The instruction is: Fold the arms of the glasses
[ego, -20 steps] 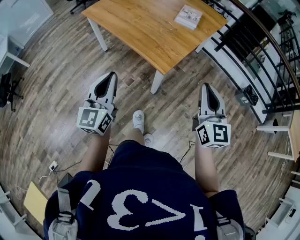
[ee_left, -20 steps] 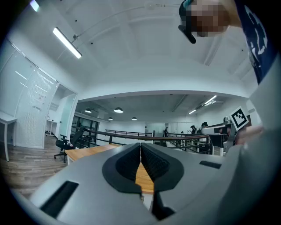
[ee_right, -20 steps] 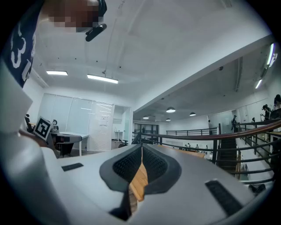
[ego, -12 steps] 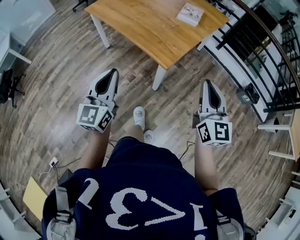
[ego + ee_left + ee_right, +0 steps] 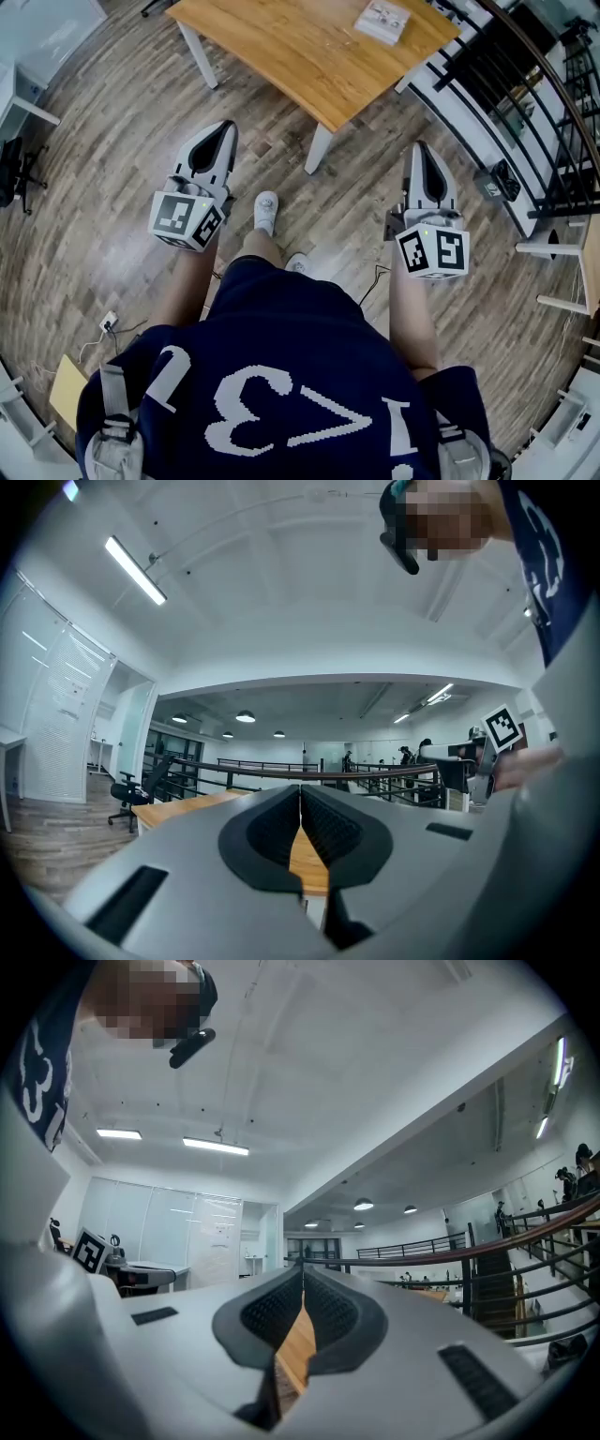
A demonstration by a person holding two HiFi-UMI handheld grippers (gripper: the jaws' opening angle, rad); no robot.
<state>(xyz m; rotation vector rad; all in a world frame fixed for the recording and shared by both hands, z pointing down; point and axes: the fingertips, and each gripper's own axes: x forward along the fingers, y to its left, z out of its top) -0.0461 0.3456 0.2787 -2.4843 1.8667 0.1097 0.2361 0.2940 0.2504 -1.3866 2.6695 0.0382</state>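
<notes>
No glasses can be made out in any view. A wooden table [image 5: 309,56] stands ahead of me, with a small flat white thing [image 5: 382,19] near its far right edge. My left gripper [image 5: 225,127] is held at waist height over the floor, short of the table, its jaws shut with nothing between them. My right gripper [image 5: 421,148] is level with it on the right, also shut and empty. In the left gripper view the left gripper [image 5: 300,789] points level toward the tabletop [image 5: 307,855]. In the right gripper view the right gripper [image 5: 302,1267] points slightly upward.
I stand on a wood-plank floor [image 5: 112,187], with one white shoe [image 5: 265,211] stepped forward. A black railing [image 5: 525,103] runs along the right. A white desk edge [image 5: 19,103] and a dark chair [image 5: 14,173] are at the left. A cable and socket [image 5: 108,323] lie at the lower left.
One foot has stepped forward and the table has slid slightly up the head view. Both grippers stay shut and keep their places in front of the body.
</notes>
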